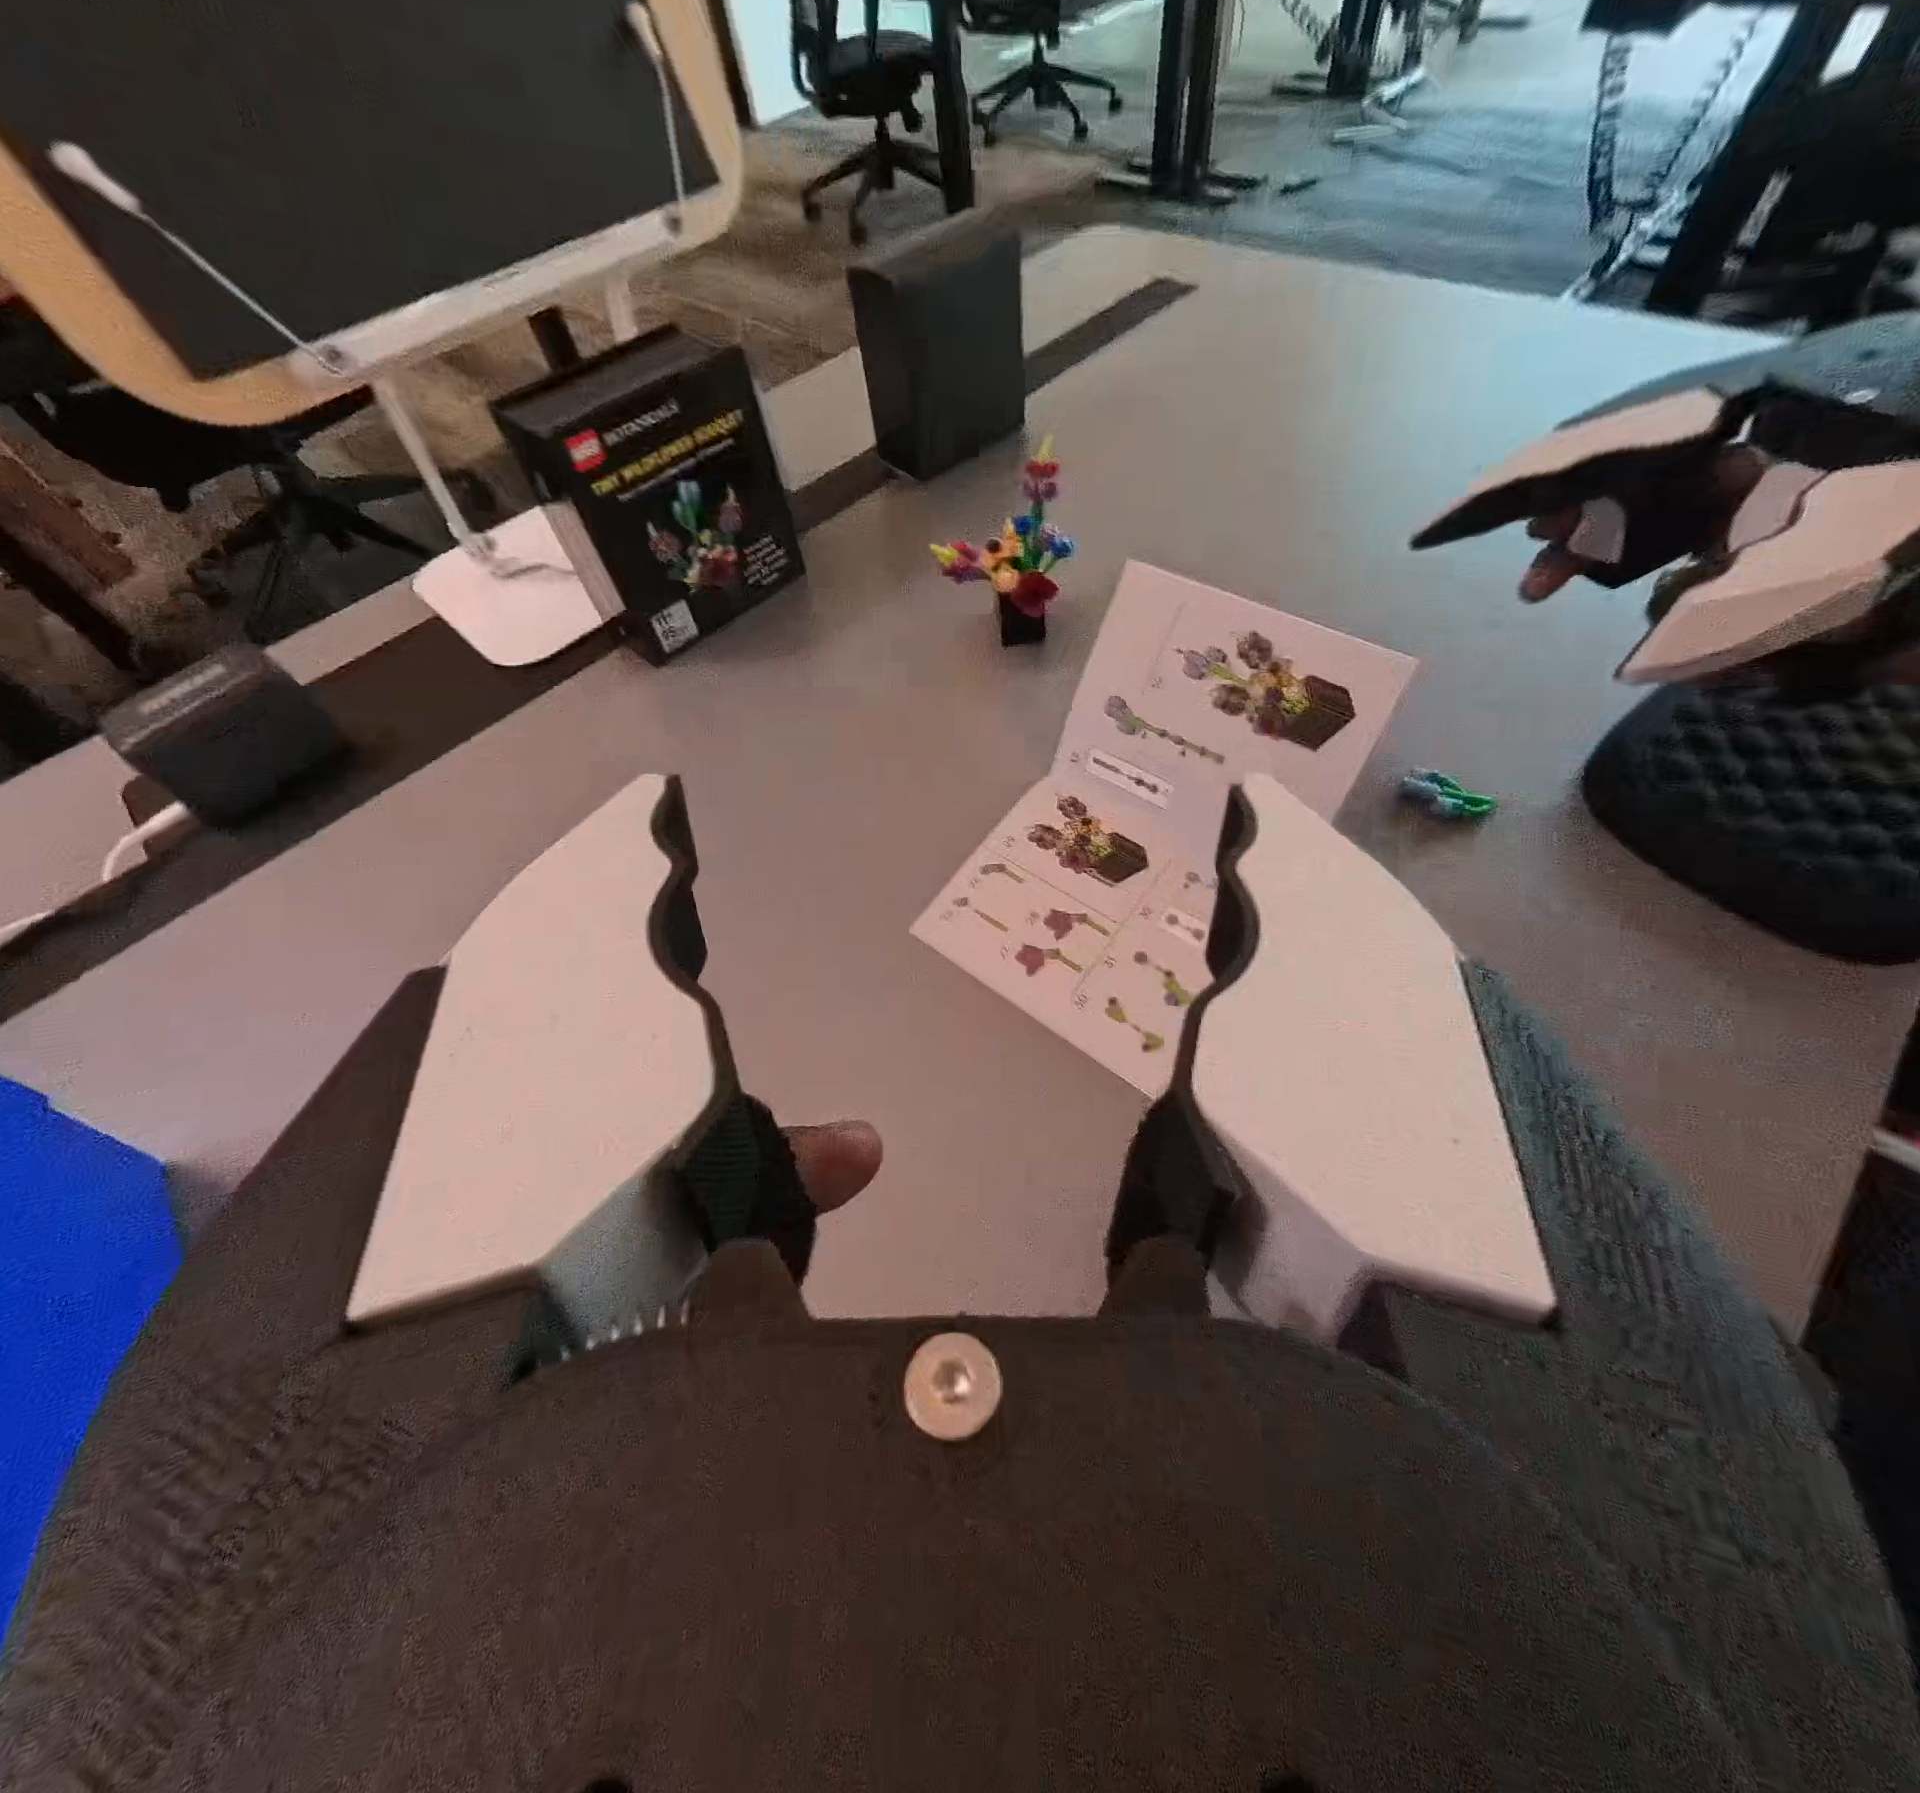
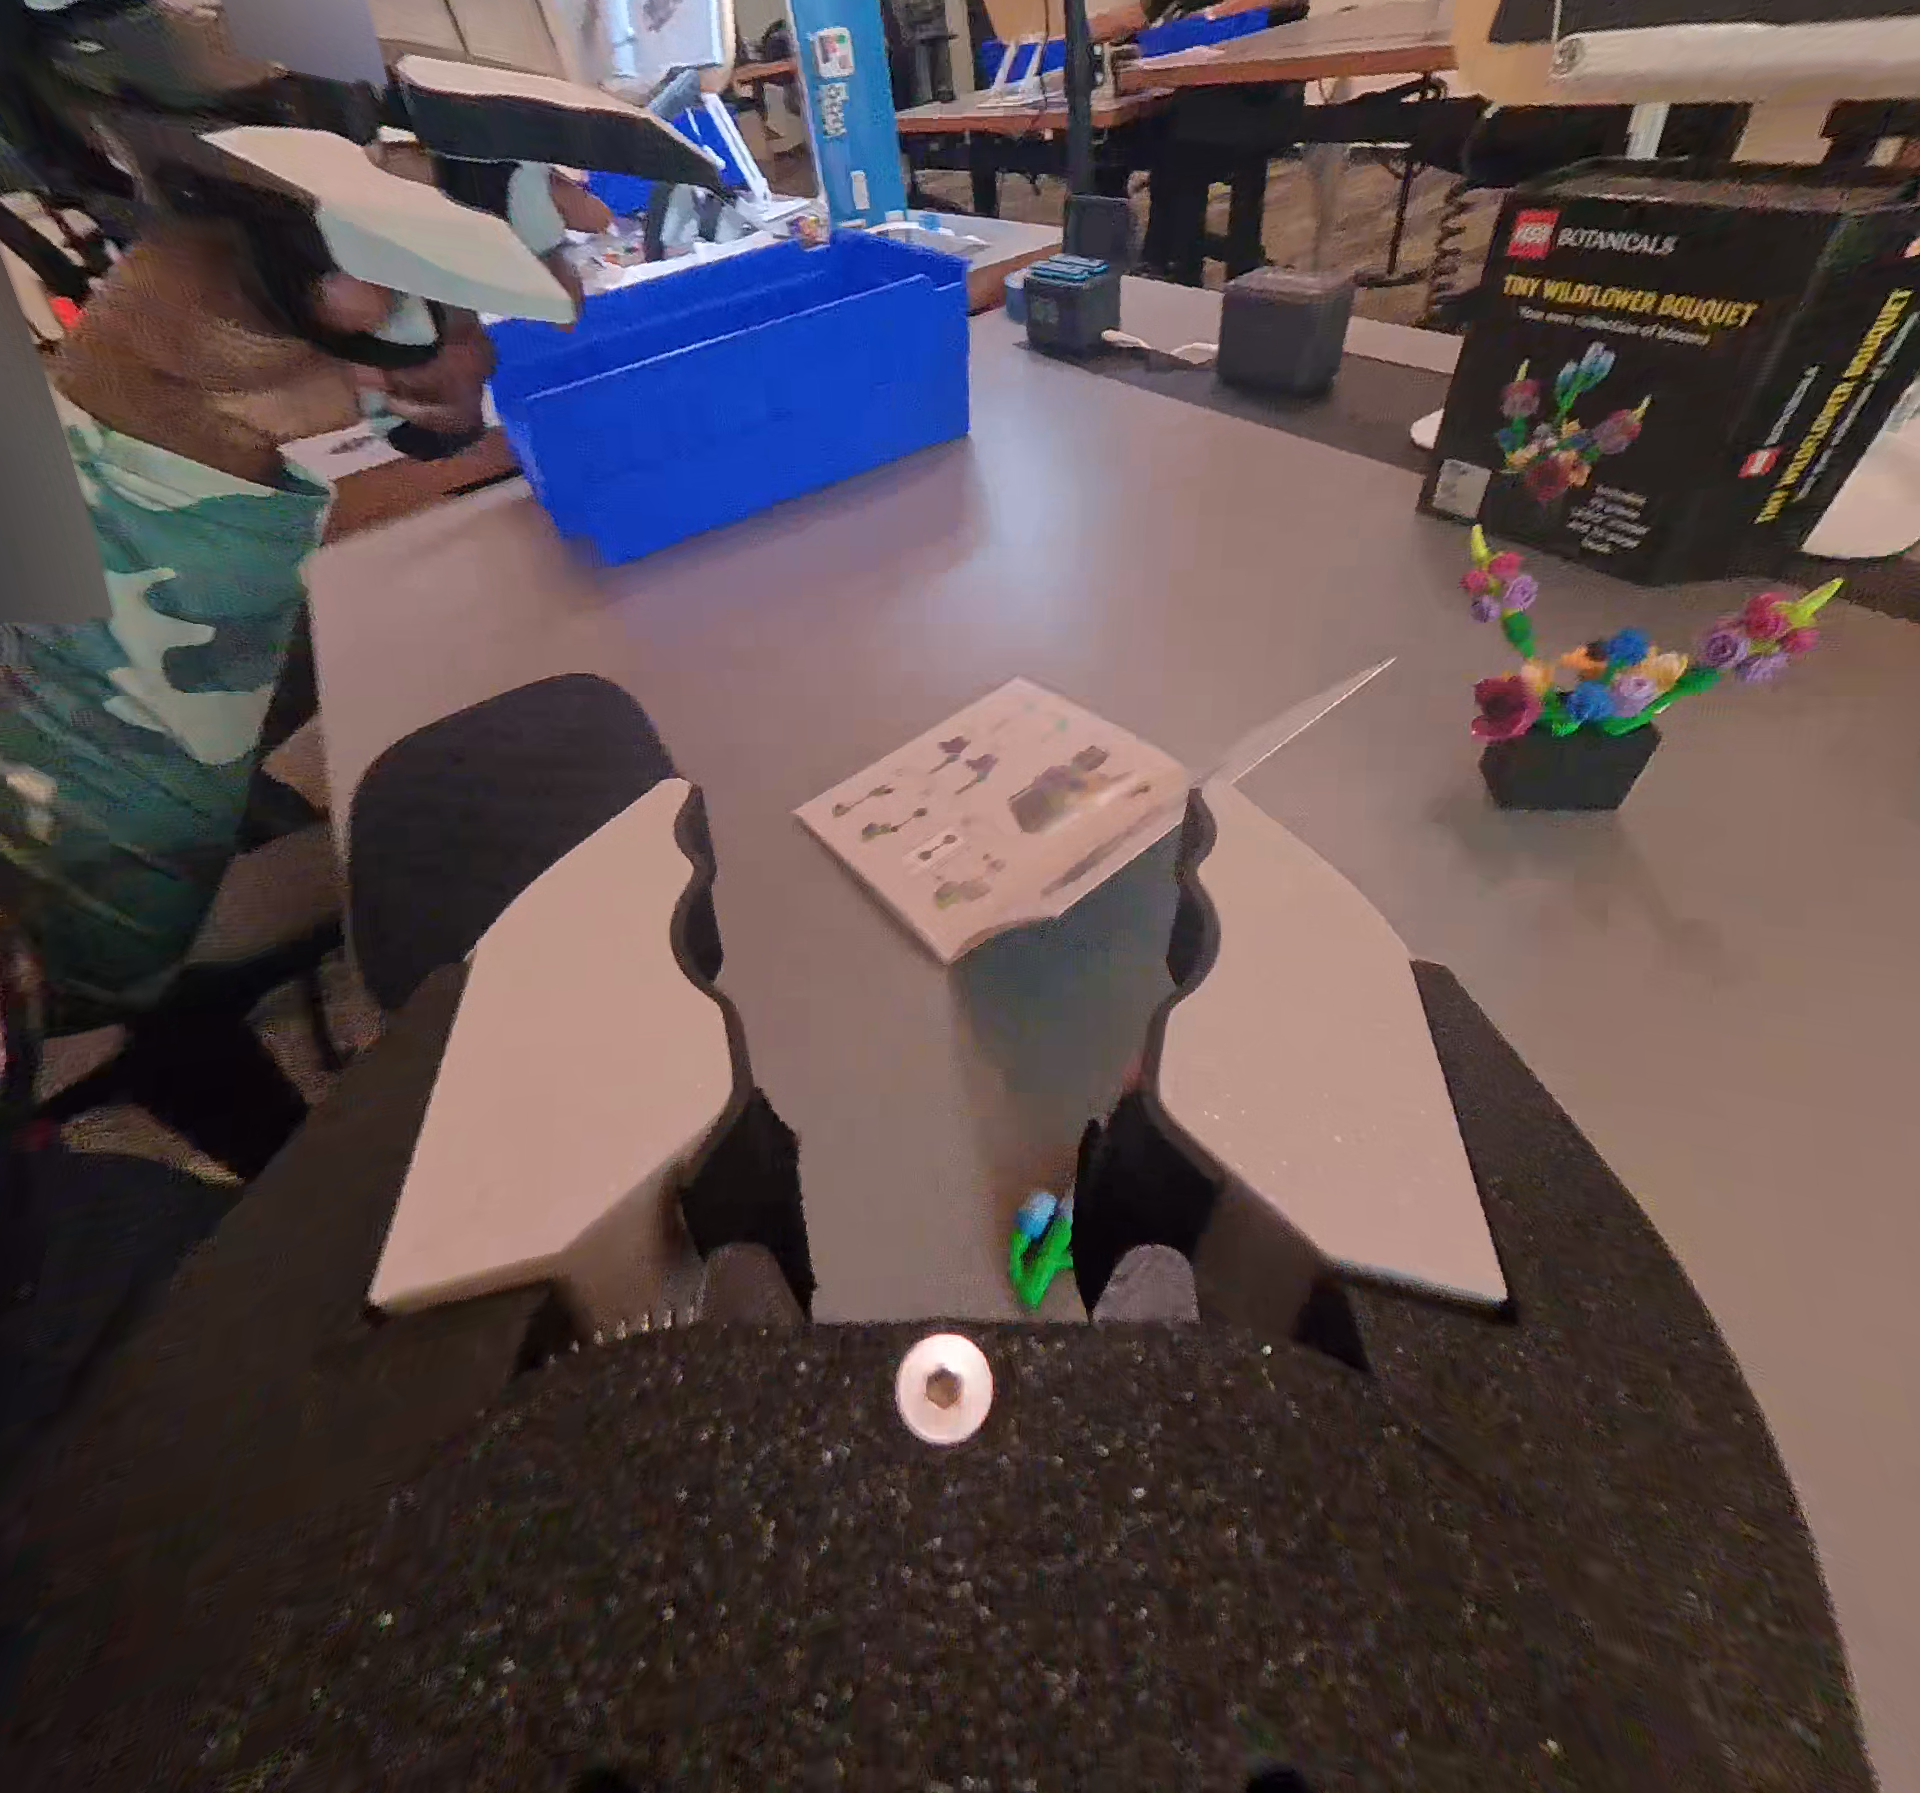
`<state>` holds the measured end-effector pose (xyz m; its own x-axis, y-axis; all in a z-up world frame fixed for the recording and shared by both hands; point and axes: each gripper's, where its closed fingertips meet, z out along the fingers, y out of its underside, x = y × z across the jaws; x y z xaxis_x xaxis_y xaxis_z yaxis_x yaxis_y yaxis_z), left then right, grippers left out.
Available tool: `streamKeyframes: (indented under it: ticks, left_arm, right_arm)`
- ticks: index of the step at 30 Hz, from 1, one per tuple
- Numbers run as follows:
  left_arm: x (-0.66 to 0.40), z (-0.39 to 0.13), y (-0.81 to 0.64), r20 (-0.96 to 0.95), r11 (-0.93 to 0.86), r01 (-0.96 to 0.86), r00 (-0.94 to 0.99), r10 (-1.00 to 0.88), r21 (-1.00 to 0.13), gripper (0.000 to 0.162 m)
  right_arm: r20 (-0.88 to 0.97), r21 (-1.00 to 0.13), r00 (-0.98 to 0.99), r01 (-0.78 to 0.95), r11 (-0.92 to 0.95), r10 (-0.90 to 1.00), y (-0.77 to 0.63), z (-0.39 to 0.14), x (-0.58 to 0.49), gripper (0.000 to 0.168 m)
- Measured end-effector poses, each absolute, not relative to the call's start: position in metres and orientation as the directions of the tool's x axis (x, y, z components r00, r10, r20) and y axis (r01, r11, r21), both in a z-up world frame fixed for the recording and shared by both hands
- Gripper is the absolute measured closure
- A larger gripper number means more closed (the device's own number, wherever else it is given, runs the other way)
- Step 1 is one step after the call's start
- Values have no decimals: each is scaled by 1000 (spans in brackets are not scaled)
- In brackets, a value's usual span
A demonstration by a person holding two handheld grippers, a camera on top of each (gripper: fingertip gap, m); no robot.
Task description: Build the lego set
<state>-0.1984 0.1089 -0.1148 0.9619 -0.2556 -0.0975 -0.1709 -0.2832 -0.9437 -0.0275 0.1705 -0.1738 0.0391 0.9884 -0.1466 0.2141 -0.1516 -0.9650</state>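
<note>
A lego flower bouquet [image 1: 1013, 559] in a black pot stands upright on the grey table; it also shows in the right wrist view [image 2: 1590, 694]. An open instruction booklet [image 1: 1164, 808] [image 2: 997, 808] lies flat in front of it. A loose blue-and-green flower piece [image 1: 1444, 796] [image 2: 1039, 1244] lies on the table, below and between my right gripper's finger bases. My left gripper [image 1: 956, 798] is open and empty above the table. My right gripper [image 2: 940, 808] is open and empty; it shows at the right of the left wrist view [image 1: 1517, 605].
The black lego set box [image 1: 675, 507] [image 2: 1662, 372] stands behind the bouquet. A blue bin [image 2: 727, 393] sits at the table's far left. Dark small boxes [image 2: 1283, 330] and a monitor stand [image 1: 509, 590] line the back. A black chair back [image 1: 1766, 808] is at the table edge. It is some 12 cm from my right tips to the loose blue-and-green flower piece [image 2: 1039, 1244]. Look for it in the left wrist view [image 1: 1454, 802] too.
</note>
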Motion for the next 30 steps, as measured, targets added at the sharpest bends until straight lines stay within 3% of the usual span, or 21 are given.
streamKeyframes:
  ticks: [6,10,16,24,30]
  left_arm:
    - [-119,-135,116,-255,-283,-391,872,-417,-876,95]
    - [-99,-176,133,-213,-359,-397,865,-454,-845,130]
    - [-100,-235,162,-200,-492,-497,820,-536,-715,144]
    - [-112,-291,163,-106,-599,-514,806,-583,-614,149]
    - [-112,-293,162,-26,-618,-436,830,-558,-655,150]
  right_arm:
    - [0,-939,100,341,-35,995,186,-180,36,113]
    - [55,-951,56,308,36,997,181,-159,25,149]
    - [179,-848,-122,484,217,976,174,-172,-42,148]
    - [143,-607,-117,774,181,983,216,-260,-50,149]
    - [84,-550,-111,823,139,990,219,-294,-47,152]
